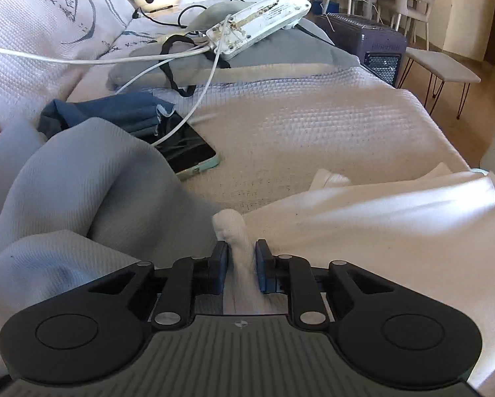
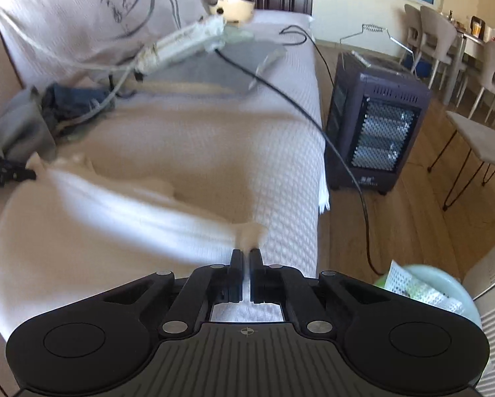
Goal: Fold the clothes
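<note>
Btwn both claws: white garment

Home living room: covered sofa, cushion, heater, dining chairs

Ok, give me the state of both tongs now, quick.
Left tongs: closed on a bunched corner of the white garment.
Right tongs: closed on another corner of the same white garment.
</note>
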`<action>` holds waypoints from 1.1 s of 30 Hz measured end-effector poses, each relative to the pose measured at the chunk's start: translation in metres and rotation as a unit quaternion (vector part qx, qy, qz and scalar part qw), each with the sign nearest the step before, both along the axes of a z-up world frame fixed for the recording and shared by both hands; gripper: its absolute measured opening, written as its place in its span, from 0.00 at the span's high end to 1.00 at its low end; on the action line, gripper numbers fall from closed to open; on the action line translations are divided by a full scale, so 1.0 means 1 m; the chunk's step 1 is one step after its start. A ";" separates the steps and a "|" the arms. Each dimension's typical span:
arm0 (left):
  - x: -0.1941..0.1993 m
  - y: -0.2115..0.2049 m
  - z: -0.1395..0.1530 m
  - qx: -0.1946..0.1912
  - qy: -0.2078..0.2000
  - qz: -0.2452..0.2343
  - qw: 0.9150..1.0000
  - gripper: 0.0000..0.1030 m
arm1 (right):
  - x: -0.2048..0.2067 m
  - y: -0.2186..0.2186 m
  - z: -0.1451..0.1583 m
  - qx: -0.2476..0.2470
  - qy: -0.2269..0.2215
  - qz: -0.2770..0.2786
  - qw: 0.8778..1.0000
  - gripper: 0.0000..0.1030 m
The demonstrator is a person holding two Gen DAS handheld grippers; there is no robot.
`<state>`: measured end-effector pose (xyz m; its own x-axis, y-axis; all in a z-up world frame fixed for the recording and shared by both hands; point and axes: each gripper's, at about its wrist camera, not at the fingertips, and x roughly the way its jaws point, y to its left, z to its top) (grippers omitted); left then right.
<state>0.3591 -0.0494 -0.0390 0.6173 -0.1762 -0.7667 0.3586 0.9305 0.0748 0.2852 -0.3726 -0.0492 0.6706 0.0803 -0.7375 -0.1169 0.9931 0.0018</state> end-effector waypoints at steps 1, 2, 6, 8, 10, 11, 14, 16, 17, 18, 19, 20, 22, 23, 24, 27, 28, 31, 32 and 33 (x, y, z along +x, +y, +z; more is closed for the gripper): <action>0.000 0.001 -0.001 0.000 -0.001 0.001 1.000 0.79 | 0.000 0.000 -0.005 0.000 0.005 -0.003 1.000 0.97; 0.002 0.002 -0.001 -0.002 0.003 0.002 1.000 0.78 | 0.000 0.000 -0.009 0.005 0.007 -0.007 1.000 0.97; 0.009 0.004 -0.002 -0.005 0.012 0.009 1.000 0.70 | 0.005 0.003 -0.014 -0.001 0.016 -0.009 1.000 0.96; 0.011 0.005 -0.003 -0.005 0.014 0.016 1.000 0.68 | 0.006 0.005 -0.014 -0.007 0.020 -0.009 1.000 0.96; 0.011 0.004 0.000 -0.005 0.021 0.024 0.999 0.68 | 0.008 0.007 -0.013 -0.012 0.025 -0.006 1.000 0.95; 0.010 0.003 0.005 -0.004 0.025 0.028 0.999 0.68 | 0.009 0.007 -0.010 -0.010 0.028 -0.005 1.000 0.94; -0.001 0.001 0.028 0.010 0.025 0.038 0.999 0.64 | 0.000 0.003 0.010 0.011 0.006 -0.002 1.000 0.90; -0.018 0.000 0.048 0.020 0.020 0.040 0.999 0.51 | -0.015 0.002 0.031 0.018 -0.019 0.000 1.000 0.78; -0.029 0.001 0.056 0.019 0.015 0.039 0.999 0.44 | -0.023 0.002 0.040 0.016 -0.031 0.006 0.999 0.76; -0.039 0.001 0.064 0.018 0.009 0.038 0.999 0.40 | -0.033 0.002 0.049 0.013 -0.040 0.013 0.999 0.69; -0.050 0.002 0.071 0.016 0.005 0.036 0.999 0.38 | -0.043 0.003 0.056 0.013 -0.045 0.016 0.999 0.59; -0.061 0.002 0.076 0.014 0.002 0.034 0.999 0.36 | -0.052 0.003 0.062 0.013 -0.051 0.018 0.998 0.56; -0.077 0.002 0.081 0.009 0.001 0.028 1.000 0.33 | -0.068 0.003 0.071 0.029 -0.050 0.029 0.998 0.45; -0.082 0.002 0.079 0.008 0.003 0.028 1.000 0.33 | -0.073 0.002 0.071 0.039 -0.045 0.033 0.998 0.41; -0.086 0.001 0.076 0.008 0.006 0.028 1.000 0.33 | -0.079 0.001 0.072 0.050 -0.039 0.036 0.997 0.39; -0.088 -0.002 0.060 0.000 0.025 0.023 0.999 0.33 | -0.089 0.003 0.057 0.066 -0.015 0.036 0.997 0.39; -0.088 -0.003 0.055 -0.005 0.031 0.021 0.999 0.33 | -0.090 0.004 0.052 0.068 -0.006 0.032 0.997 0.39; -0.082 -0.004 0.042 -0.016 0.021 0.011 1.000 0.31 | -0.089 0.011 0.037 0.083 0.030 0.028 0.996 0.39; -0.078 -0.005 0.039 -0.018 0.015 0.007 1.000 0.31 | -0.087 0.013 0.033 0.087 0.039 0.029 0.995 0.39; -0.072 -0.007 0.037 -0.017 0.009 -0.005 1.000 0.29 | -0.085 0.015 0.031 0.093 0.045 0.032 0.994 0.39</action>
